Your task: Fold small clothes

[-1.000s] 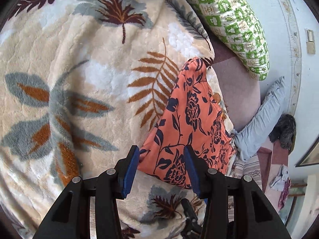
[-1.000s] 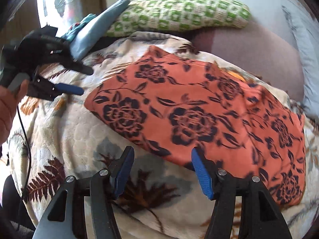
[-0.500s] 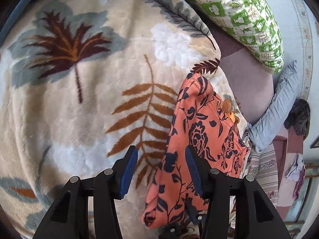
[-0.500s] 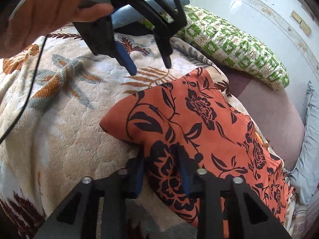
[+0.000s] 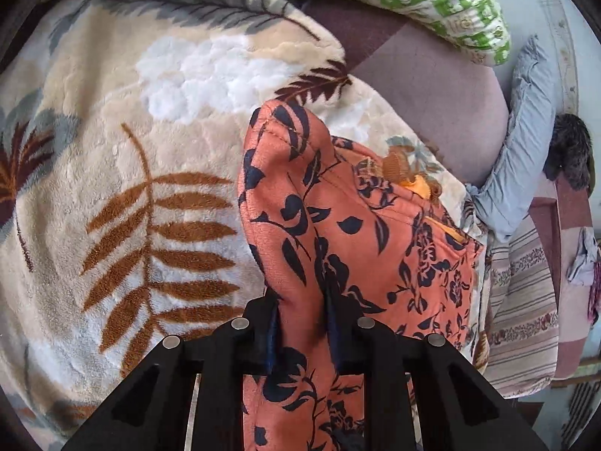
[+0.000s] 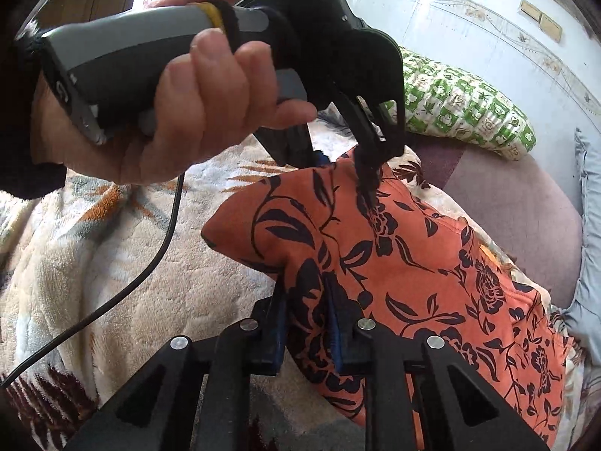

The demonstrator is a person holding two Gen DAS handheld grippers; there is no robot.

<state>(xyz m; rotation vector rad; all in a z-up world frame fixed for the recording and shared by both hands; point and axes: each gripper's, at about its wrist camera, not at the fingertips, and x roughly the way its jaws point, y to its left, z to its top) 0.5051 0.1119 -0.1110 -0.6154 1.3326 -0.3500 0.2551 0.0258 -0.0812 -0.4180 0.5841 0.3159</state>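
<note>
An orange garment with dark navy flowers point(image 5: 338, 225) lies on a cream leaf-print blanket point(image 5: 131, 188). My left gripper point(image 5: 302, 323) is shut on one edge of the garment and holds it raised off the blanket. My right gripper point(image 6: 306, 323) is shut on a nearby part of the same edge of the garment point(image 6: 413, 263). In the right wrist view the left gripper point(image 6: 360, 158), held by a hand, pinches the cloth just beyond my right one. The garment's far end rests on the blanket.
A green-and-white patterned pillow point(image 5: 432, 3) lies at the back by the wall. A grey-blue cloth point(image 5: 522, 143) and striped bedding point(image 5: 522, 300) lie to the right. The left gripper's black cable point(image 6: 124, 289) trails over the blanket point(image 6: 75, 263).
Both grippers went from open to shut on the garment's edge, the right one first. The left gripper came in beside the right, and the held edge is lifted off the blanket.
</note>
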